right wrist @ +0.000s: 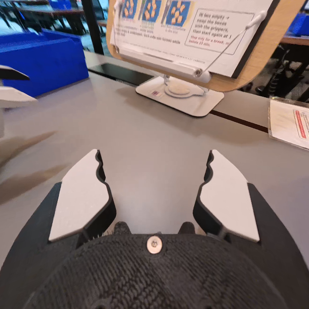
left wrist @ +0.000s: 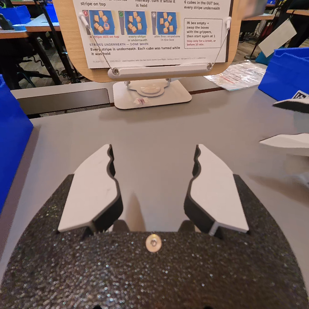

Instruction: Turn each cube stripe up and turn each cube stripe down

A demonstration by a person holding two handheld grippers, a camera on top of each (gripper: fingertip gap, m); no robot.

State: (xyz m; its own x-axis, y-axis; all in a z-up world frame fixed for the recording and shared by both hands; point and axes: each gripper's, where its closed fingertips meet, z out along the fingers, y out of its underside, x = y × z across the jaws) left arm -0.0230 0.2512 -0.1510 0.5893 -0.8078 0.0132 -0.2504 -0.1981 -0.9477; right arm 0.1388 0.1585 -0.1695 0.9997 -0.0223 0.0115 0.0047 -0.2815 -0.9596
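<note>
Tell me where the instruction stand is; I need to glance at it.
The instruction stand sits at the table's far edge, straight ahead in both wrist views, between the blue boxes.

Right gripper (right wrist: 154,153) spread wide, empty, above grey table (right wrist: 150,137); document stand (right wrist: 180,97) ahead, blue bin (right wrist: 43,55) far left.

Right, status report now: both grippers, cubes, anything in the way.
Left gripper open, empty, over bare grey table. Right gripper open, empty. No cubes in view; blue bins at the sides. Instruction stand ahead, nothing blocking.
</note>
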